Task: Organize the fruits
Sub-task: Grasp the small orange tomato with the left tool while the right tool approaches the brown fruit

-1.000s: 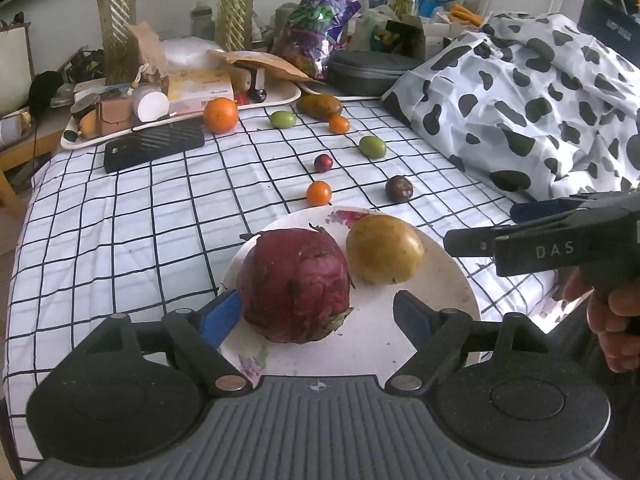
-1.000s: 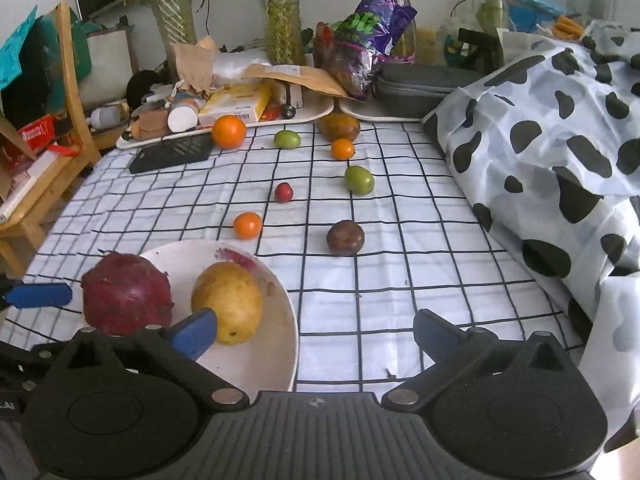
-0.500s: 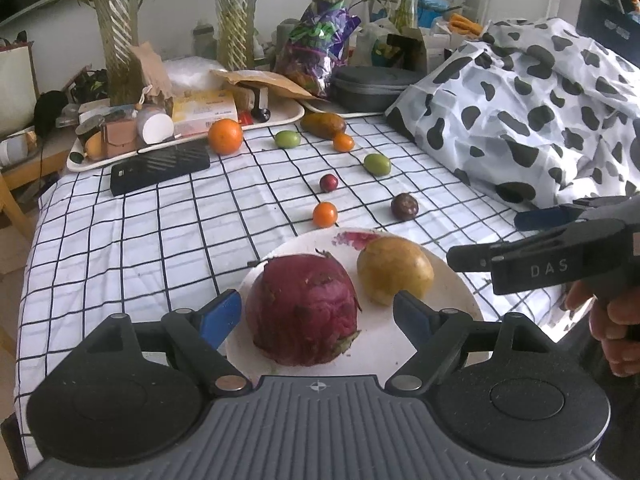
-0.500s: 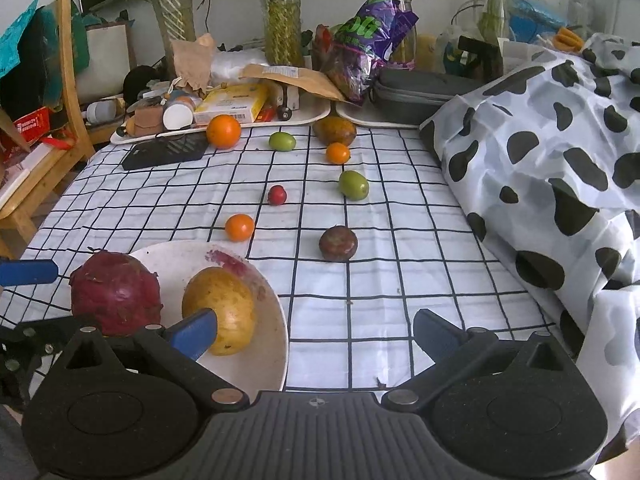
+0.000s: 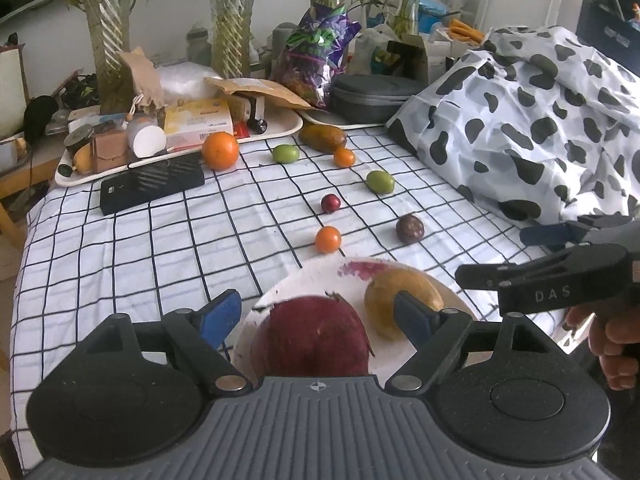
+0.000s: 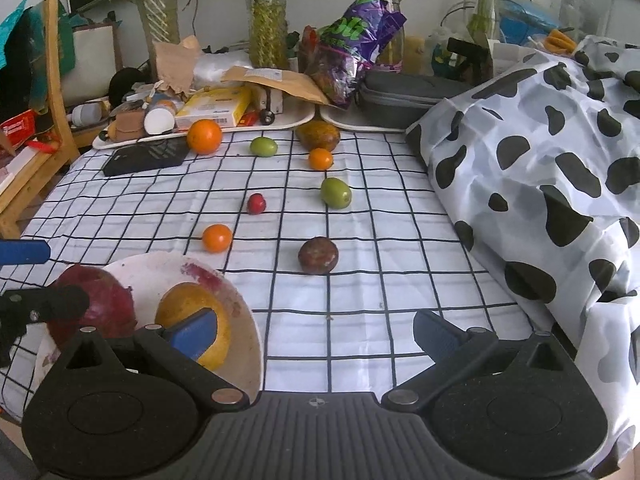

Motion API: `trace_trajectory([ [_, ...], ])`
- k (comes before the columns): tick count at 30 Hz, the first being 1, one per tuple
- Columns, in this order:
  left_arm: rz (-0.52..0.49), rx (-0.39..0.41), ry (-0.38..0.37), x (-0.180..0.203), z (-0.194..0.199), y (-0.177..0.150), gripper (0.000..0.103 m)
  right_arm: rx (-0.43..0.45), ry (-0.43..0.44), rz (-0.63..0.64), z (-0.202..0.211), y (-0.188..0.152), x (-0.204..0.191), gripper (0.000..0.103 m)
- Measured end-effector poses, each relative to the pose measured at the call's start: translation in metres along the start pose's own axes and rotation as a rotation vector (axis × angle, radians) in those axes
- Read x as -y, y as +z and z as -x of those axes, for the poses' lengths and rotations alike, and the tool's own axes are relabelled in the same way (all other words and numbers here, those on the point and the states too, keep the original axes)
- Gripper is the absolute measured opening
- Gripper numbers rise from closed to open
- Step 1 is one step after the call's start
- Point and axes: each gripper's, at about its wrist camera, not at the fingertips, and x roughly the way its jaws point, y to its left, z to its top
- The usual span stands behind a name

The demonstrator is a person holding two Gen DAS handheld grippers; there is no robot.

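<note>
A white plate (image 5: pixel 320 280) near the table's front holds a dark red dragon fruit (image 5: pixel 312 340) and a yellow mango (image 5: pixel 384 292). My left gripper (image 5: pixel 318 318) is open and empty, just above and behind the dragon fruit. My right gripper (image 6: pixel 316 334) is open and empty over the cloth right of the plate (image 6: pixel 240 320). Loose on the checked cloth lie a small orange (image 6: pixel 217 238), a passion fruit (image 6: pixel 318 255), a red plum (image 6: pixel 256 203), a green fruit (image 6: pixel 336 193) and a big orange (image 6: pixel 204 136).
Further back lie another small orange (image 6: pixel 321 159), a green fruit (image 6: pixel 263 146) and a brown mango (image 6: pixel 318 135). A black phone (image 6: pixel 146 158), cluttered trays (image 6: pixel 280 120) and vases line the back. A cow-print cloth (image 6: pixel 540 184) covers the right side.
My left gripper has drawn back and up from the plate, so the dragon fruit sits lower in its view. My right gripper has shifted slightly forward. Both stay open.
</note>
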Motion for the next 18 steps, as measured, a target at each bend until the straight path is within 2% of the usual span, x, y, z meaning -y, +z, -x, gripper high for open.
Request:
trace_trajectory([
  [12,-0.034,-0.027,-0.018,-0.009,-0.029,0.022,0.083,-0.014,-0.016,0.031,-0.025,0.016,0.002,0.103],
  [18,-0.024,-0.042,-0.055,-0.017,-0.044,0.035,0.082,-0.024,-0.006,0.047,-0.039,0.028,0.002,0.103],
])
